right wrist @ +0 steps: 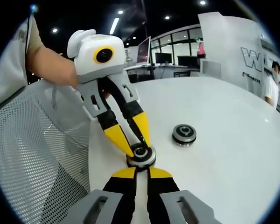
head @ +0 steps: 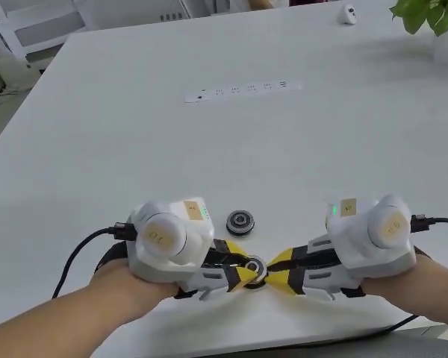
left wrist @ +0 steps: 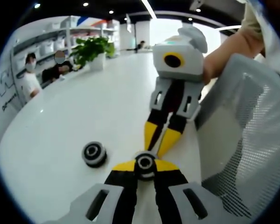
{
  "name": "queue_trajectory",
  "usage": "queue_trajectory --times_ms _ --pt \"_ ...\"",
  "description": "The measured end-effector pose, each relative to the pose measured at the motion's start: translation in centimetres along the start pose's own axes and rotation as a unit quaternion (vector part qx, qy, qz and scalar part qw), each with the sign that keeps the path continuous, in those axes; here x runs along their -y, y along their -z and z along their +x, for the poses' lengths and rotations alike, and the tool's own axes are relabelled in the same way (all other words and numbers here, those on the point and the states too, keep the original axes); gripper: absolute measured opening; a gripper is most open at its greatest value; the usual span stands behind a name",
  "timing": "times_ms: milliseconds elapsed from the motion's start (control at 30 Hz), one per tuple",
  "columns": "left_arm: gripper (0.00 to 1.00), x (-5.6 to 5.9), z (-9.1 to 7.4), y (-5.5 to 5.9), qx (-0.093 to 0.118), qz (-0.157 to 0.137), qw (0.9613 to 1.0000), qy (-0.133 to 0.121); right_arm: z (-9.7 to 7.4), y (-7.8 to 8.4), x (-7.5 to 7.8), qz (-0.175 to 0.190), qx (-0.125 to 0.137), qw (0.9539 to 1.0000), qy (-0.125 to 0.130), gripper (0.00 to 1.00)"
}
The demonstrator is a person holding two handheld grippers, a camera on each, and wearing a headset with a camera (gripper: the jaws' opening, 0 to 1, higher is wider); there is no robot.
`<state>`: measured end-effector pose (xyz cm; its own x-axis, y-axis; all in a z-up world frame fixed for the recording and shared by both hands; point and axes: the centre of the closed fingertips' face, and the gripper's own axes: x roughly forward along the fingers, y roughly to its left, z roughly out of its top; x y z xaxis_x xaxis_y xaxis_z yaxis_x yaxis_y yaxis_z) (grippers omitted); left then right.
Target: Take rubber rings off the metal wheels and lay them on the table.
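Rubber should peel cleanly if you steady the wheel (head: 254, 266) with your left tool (head: 243, 272) and pull outward with your right tool (head: 271, 272). Both are pinched nearly closed on it, low over the table (head: 209, 149) near its front edge. A second wheel (head: 240, 221) lies just beyond.

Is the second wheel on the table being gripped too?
No, the second wheel lies free on the table, touched by nothing.

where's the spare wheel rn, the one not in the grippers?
Head view: the spare wheel lies on the table near the front edge, just beyond the held wheel, nearer the left gripper than the right gripper.
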<state>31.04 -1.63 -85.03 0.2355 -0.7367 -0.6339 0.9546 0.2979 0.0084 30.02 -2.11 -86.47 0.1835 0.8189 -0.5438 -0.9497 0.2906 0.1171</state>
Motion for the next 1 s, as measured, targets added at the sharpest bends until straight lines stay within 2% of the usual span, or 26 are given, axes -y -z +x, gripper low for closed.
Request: queue_trajectory --times_ms 233,867,1000 --pt "0.13 -0.02 0.00 0.01 0.000 0.002 1.0000 -0.001 -0.06 0.13 0.04 0.005 -0.003 1.0000 0.001 0.00" --pt "0.13 0.02 0.01 0.06 -0.003 0.009 1.0000 -0.003 -0.66 -0.18 0.41 0.031 0.003 0.9995 0.007 0.00" --pt "0.13 0.03 -0.01 0.08 -0.005 0.010 0.9999 -0.004 -0.74 -0.33 0.50 0.060 0.010 0.9981 0.008 0.00"
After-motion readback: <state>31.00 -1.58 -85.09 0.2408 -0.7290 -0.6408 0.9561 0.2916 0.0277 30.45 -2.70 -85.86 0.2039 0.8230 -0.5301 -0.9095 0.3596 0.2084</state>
